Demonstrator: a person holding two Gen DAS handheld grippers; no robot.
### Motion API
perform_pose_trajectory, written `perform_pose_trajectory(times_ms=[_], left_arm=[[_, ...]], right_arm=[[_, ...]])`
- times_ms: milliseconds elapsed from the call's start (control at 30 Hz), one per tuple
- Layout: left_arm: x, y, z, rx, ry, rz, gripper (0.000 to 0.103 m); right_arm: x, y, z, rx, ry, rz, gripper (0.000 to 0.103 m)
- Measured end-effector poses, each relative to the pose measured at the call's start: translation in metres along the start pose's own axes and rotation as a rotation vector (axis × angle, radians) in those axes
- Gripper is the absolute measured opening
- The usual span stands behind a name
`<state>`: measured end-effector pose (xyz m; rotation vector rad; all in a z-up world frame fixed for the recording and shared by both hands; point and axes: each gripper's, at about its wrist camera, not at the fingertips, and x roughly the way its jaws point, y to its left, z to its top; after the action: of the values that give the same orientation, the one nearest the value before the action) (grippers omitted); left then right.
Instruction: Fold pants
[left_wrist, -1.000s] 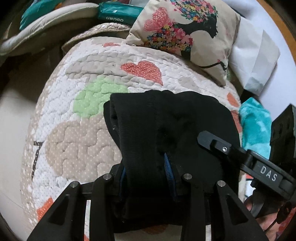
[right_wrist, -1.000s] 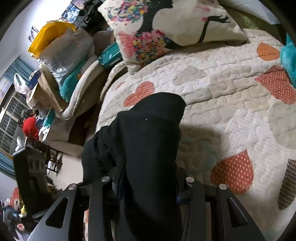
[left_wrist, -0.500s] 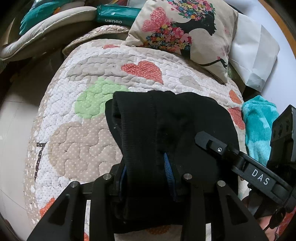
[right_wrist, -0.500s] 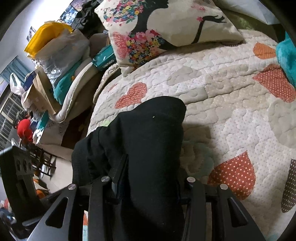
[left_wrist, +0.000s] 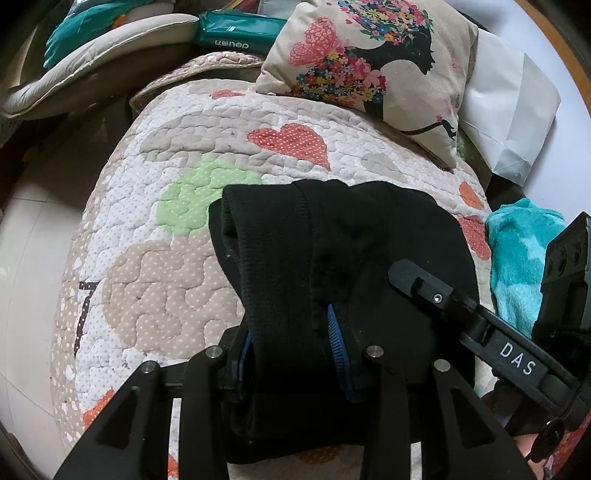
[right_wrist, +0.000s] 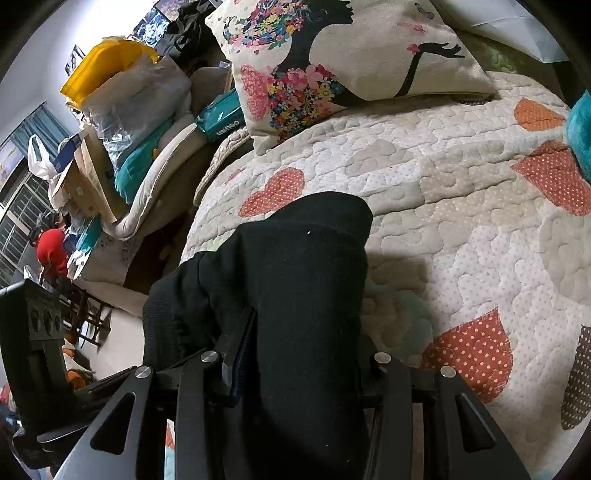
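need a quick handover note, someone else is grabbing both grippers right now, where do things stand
Left gripper: shut on the black pants, fabric bunched between the jaws.
Right gripper: shut on the same pants, gripping the other side of the bundle.
Pants: already doubled over into a thick bundle, far end resting on the heart-print quilt, near end in both grippers. Floral pillow sits beyond it, teal towel off to the right.
Done: at least one fold seems made.
Left: probably lay the held end down, flatten it, release both. Whether another fold is needed cannot be told from here.
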<state>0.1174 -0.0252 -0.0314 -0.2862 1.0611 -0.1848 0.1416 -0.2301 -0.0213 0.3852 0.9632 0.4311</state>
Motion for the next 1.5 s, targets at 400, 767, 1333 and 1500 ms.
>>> perform_pose_trajectory(times_ms=[400, 767, 1333, 1500], left_arm=[[-0.003, -0.003, 0.0, 0.011, -0.001, 0.01, 0.035], [-0.017, 0.011, 0.005, -0.025, 0.002, 0.033, 0.046], [0.007, 0.057, 0.018, -0.102, 0.053, 0.234, 0.06], [-0.018, 0.071, 0.024, -0.174, 0.009, 0.213, 0.06]], right_arm=[[-0.003, 0.003, -0.004, -0.015, -0.014, -0.012, 0.05], [-0.003, 0.018, 0.001, -0.053, -0.001, -0.077, 0.068], [-0.062, 0.032, 0.002, -0.077, -0.12, -0.154, 0.075], [-0.077, 0.026, -0.02, -0.05, -0.096, -0.174, 0.075]])
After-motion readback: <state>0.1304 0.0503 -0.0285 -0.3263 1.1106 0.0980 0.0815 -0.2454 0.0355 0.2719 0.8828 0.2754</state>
